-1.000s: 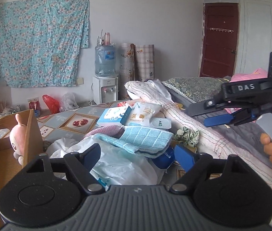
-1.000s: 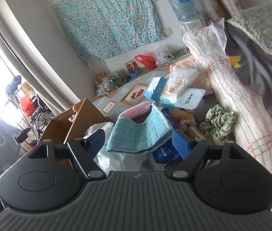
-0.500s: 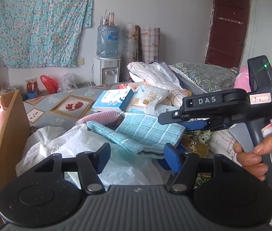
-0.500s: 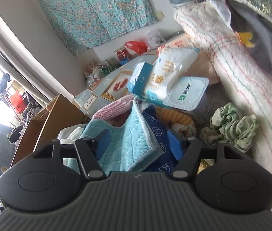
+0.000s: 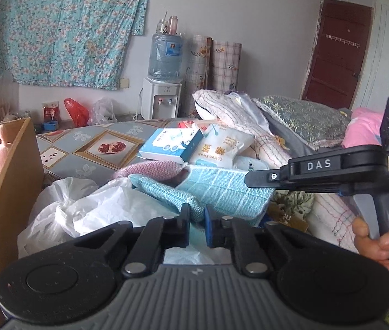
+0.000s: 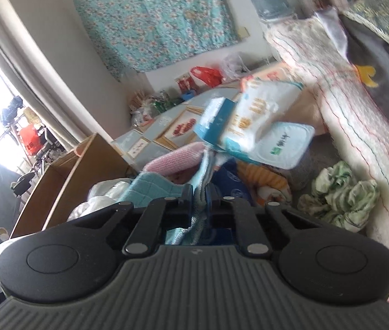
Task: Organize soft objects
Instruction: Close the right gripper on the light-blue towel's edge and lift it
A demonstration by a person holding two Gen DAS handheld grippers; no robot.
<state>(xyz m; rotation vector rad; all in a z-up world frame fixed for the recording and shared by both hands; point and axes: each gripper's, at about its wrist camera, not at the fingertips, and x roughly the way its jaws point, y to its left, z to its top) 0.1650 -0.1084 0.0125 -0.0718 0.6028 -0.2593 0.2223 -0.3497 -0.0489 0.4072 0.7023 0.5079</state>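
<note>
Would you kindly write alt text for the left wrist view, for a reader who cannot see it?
The left gripper is shut on a fold of a light blue checked cloth atop a pile of soft items, while the right gripper reaches in from the right at the cloth's far edge. A cardboard box stands at left.

Right gripper (image 6: 200,192) pinching the edge of a light blue checked cloth (image 6: 156,185), above a cluttered pile with a pink knitted item (image 6: 176,159) and a wipes pack (image 6: 284,144).
</note>
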